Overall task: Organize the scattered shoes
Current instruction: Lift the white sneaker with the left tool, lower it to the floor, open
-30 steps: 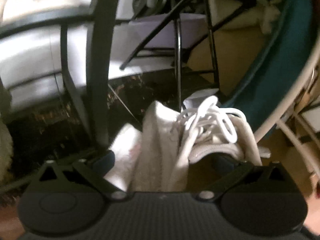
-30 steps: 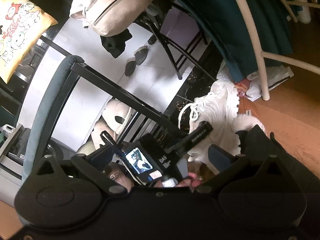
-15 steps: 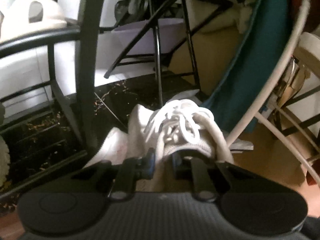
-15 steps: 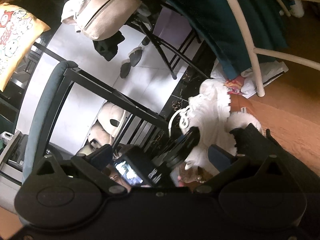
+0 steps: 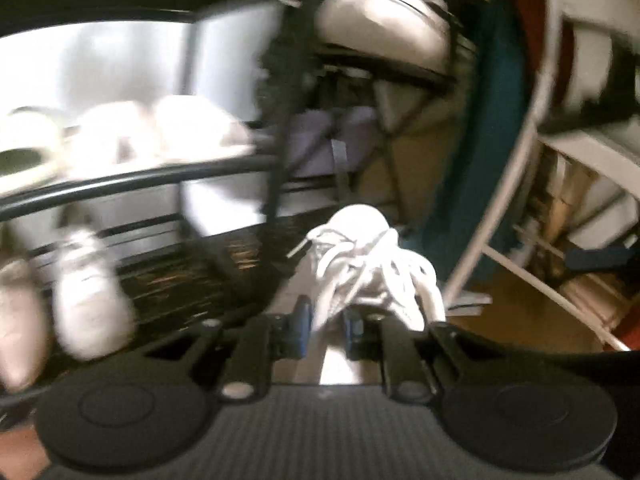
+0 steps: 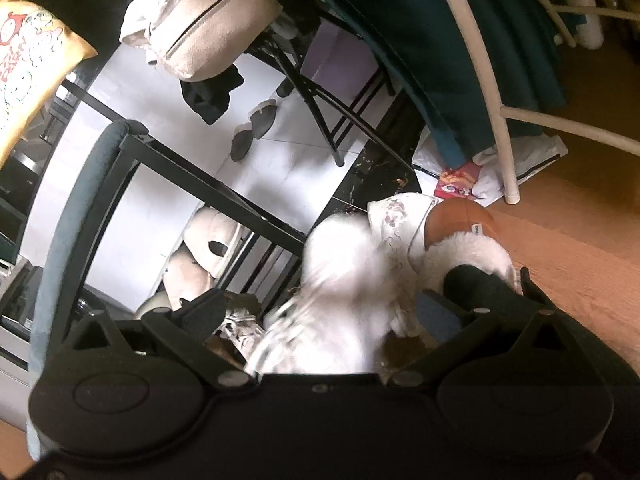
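The left tool point(image 5: 324, 330), open a second ago, now clenches the white lace-up sneaker point(image 5: 368, 264) and lifts it toward the black metal shoe rack point(image 5: 168, 176). The right tool point(image 6: 320, 316) hangs released.

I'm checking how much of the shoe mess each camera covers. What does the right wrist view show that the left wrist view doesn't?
Only the right wrist view: a fur-lined brown slipper, grey slippers on the white floor, a beige backpack, and the open right gripper. Only the left wrist view: the left gripper shut on the white sneaker. Both: the black shoe rack, with pale shoes.

A black shoe rack point(image 5: 168, 176) carries pale shoes point(image 5: 160, 132); grey slippers point(image 6: 256, 126) lie on white floor tiles point(image 6: 168, 112).
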Available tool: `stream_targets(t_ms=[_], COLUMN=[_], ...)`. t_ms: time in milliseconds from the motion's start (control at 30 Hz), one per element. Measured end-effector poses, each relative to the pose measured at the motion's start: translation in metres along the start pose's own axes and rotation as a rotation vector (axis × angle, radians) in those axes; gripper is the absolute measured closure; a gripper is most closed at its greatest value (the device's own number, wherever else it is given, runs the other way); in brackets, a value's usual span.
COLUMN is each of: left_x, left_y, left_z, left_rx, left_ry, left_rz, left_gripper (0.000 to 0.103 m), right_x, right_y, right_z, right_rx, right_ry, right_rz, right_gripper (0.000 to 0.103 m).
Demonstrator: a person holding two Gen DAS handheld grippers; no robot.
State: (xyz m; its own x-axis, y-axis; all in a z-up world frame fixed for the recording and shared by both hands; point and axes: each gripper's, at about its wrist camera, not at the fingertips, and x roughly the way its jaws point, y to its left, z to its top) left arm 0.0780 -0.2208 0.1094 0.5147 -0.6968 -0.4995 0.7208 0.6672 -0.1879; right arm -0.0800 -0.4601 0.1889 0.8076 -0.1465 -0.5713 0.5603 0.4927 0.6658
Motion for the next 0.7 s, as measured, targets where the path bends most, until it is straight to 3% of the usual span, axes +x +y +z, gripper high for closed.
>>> stream_targets(t_ms=[100,200,433,467,567,633,700], left_x=[-0.029,-0.072,-0.119,-0.123,-0.127,-0.129,-0.141], left_y=[0.029,0.075,0.138,0.144,0.146,0.142,0.141], left_z=[-0.014,-0.056,-0.133,-0.144,-0.160,-0.161,-0.159], left_rx=[-0.019,-0.135,-0.416,-0.441,-0.440,-0.420,-0.447], left_ry=[0.004,0.043,0.136,0.141,0.135,0.123,0.076], left_rz=[0.101,0.296,0.560,0.583,0.542,0.527,0.487], left_gripper=[0.088,0.087,0.084,0.084,0.081,0.067,0.018], right_x=[0.004,0.013,0.035,0.038,0.044,0.047,0.050], right_y=[0.007,0.021,0.046,0.052,0.067,0.077,0.089], right_z=[-0.005,-0.016,-0.068,-0.081,-0.115,-0.132,-0.148], right_rx=[-0.032,-0.118,-0.254,-0.305,-0.451,-0.528,-0.640], right_ry=[0.029,0.098,0.304,0.345,0.421,0.458,0.491], right_rz=[0.008,0.016,-0.011,-0.005,0.005,0.014,0.036], right_gripper=[0.000,0.000,0.000,0.000,0.000,0.000,0.000])
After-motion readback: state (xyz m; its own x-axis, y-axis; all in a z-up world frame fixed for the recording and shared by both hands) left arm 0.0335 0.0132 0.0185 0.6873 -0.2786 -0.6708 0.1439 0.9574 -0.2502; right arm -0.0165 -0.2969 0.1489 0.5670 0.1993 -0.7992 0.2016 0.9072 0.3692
